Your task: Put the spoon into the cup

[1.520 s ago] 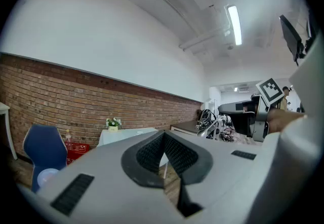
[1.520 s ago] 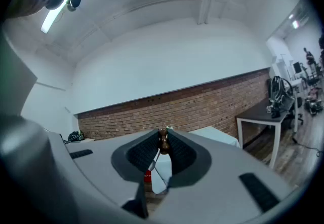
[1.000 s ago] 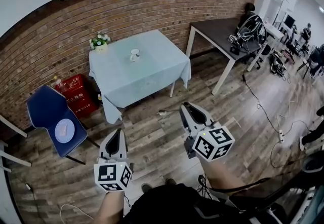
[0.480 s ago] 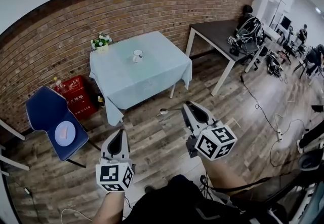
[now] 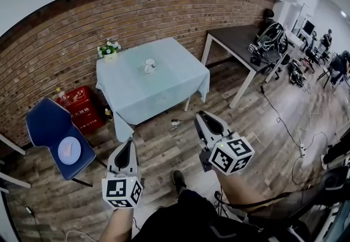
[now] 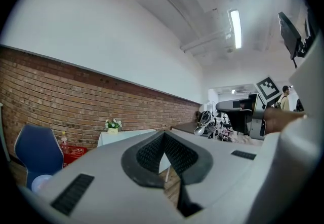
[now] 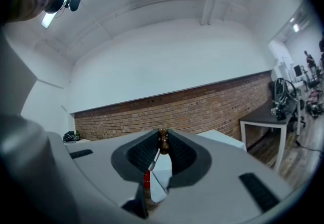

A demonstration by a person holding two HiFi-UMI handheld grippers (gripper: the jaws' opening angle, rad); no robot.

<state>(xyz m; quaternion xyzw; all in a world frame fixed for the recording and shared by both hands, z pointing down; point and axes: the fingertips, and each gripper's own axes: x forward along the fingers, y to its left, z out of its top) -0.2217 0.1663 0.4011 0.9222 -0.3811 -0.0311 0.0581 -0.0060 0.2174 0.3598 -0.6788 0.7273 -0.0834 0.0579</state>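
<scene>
The surface (image 5: 164, 79), draped in a light blue cloth, stands against the brick wall. The cup (image 5: 149, 63) sits on it, toward the wall side, with a small pot of flowers (image 5: 108, 49) at the surface's back left corner.

The right tongs (image 5: 203, 116) are over the wooden floor in front of the surface, short of its near edge and pointing level toward it. They are clamped narrow on the spoon (image 7: 163, 141). In the right gripper view the brown handle end pokes up between the 2 pads right at their tips, and the silver shaft slants down and left below them. In the head view the spoon's bowl (image 5: 175, 122) shows just beside the tips, on the side toward the left tongs and in front of the surface's near edge. It is well apart from the cup.

The left tongs (image 5: 125, 145) are also in front of the surface, off its front left corner and farther from it than the right tongs. Their 2 pads meet at the tips with nothing between them.

Left of the surface stands a blue chair (image 5: 52, 123) with a plate (image 5: 69, 150) on its seat. A red crate (image 5: 79, 107) sits between that chair and the surface, and a dark table (image 5: 235, 35) stands to the surface's right.
</scene>
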